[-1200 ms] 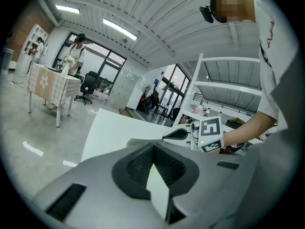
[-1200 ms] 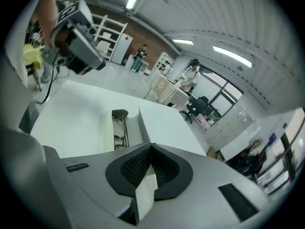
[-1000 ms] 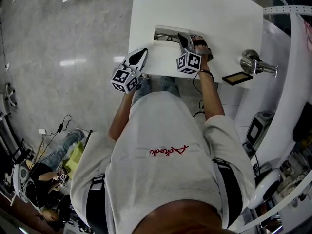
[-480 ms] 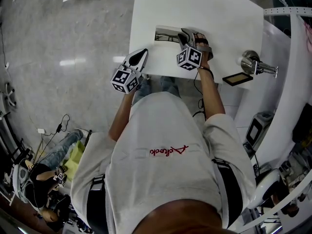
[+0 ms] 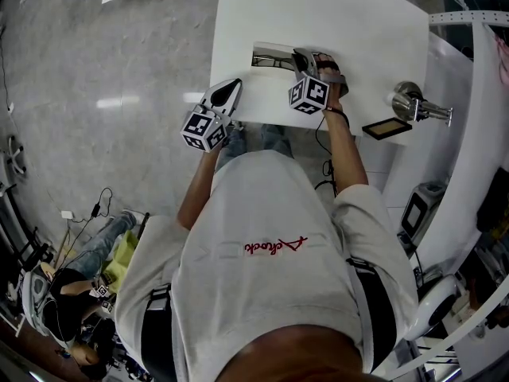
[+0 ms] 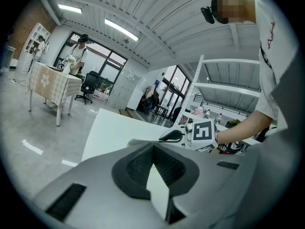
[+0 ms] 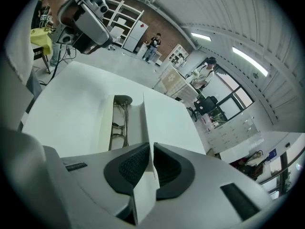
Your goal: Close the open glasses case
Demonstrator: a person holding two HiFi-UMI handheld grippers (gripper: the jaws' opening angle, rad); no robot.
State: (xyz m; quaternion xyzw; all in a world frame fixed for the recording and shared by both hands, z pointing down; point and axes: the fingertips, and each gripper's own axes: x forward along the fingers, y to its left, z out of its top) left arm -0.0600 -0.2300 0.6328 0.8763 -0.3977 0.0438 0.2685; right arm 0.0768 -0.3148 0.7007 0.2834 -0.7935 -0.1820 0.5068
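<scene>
The white glasses case [image 5: 270, 54] lies open on the white table [image 5: 342, 14], with metal-framed glasses [image 7: 118, 123] in its tray. Its thin upright lid [image 7: 143, 109] runs between the pads of my right gripper [image 7: 151, 149], whose jaws are closing and pinch the lid's edge. In the head view my right gripper [image 5: 301, 57] sits at the case's right end. My left gripper [image 5: 230, 87] hovers over the table's near edge, left of the case, shut on nothing [image 6: 153, 146]. From the left gripper view, the right gripper's marker cube [image 6: 203, 132] shows beyond the jaws.
A shiny metal fixture [image 5: 413, 102] and a dark framed plate [image 5: 387, 127] stand at the right, off the table's corner. The table's near edge [image 5: 262, 122] runs just before me. Other tables, chairs and people stand far off on the grey floor.
My right gripper has shifted slightly farther over the case's right end. The left gripper has stayed put.
</scene>
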